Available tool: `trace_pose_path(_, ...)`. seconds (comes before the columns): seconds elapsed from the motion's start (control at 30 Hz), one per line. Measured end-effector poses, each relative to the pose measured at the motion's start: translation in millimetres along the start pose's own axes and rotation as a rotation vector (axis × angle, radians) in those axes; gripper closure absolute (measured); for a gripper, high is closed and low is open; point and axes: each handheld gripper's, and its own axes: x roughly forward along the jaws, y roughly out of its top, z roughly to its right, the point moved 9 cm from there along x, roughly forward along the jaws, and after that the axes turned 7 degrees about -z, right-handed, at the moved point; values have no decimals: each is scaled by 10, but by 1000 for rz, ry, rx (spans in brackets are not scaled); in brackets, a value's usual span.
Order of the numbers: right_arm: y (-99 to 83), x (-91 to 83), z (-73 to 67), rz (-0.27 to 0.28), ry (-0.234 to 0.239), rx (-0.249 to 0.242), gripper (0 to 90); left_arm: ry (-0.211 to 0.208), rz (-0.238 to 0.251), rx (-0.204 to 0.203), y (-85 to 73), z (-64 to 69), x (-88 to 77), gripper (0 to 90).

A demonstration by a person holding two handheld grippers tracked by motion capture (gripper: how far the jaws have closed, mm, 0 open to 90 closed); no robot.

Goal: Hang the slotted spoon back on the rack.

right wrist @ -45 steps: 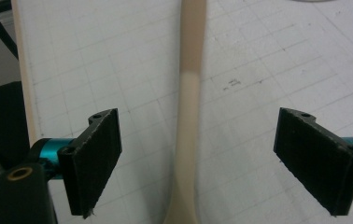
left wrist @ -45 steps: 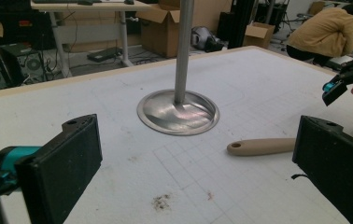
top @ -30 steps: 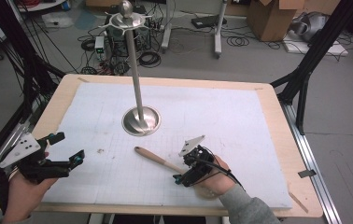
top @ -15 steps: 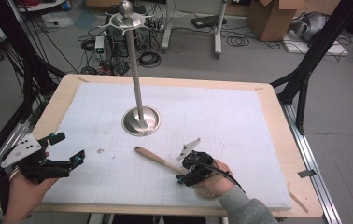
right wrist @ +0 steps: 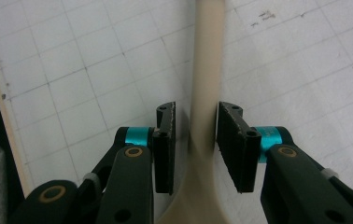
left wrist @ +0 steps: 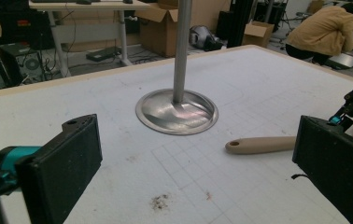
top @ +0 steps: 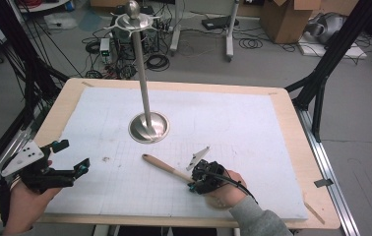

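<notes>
The tabletop [top: 292, 147], a wooden board under a white gridded sheet, carries a tall metal stand [top: 147, 125] with a round dished base near its middle. Around it the room is a workshop floor with cables, cardboard boxes and black frame legs.

Near the person's edge lies a pale wooden spoon [top: 167, 168]. Its long axis runs slantwise, the handle end pointing toward the stand's base and the broad end tucked under the right tool [top: 194, 184]. The right hand is much the nearer; the left tool [top: 73, 157] hangs well apart at the left edge, jaws wide open with nothing between them.

In the right gripper view the spoon's neck [right wrist: 205, 93] runs straight up between the right tool's jaws, which have just been closing. A thin gap seems to remain on each side, so the pads appear not yet to press; the tool counts as open around the spoon
</notes>
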Motion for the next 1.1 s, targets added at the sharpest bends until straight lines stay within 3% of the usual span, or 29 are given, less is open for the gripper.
trace_pose_path(0.47,-18,-14,7,-16,-7,33,778,1,-1,-3,-6,-2,-13,18)
trace_pose_path(0.67,-31,-40,51,22,-14,40,783,3,-2,-2,-10,-5,-6,18)
trace_pose_path(1.1,21,-236,128,153,41,80,784,4,1,-2,-13,0,-18,18)
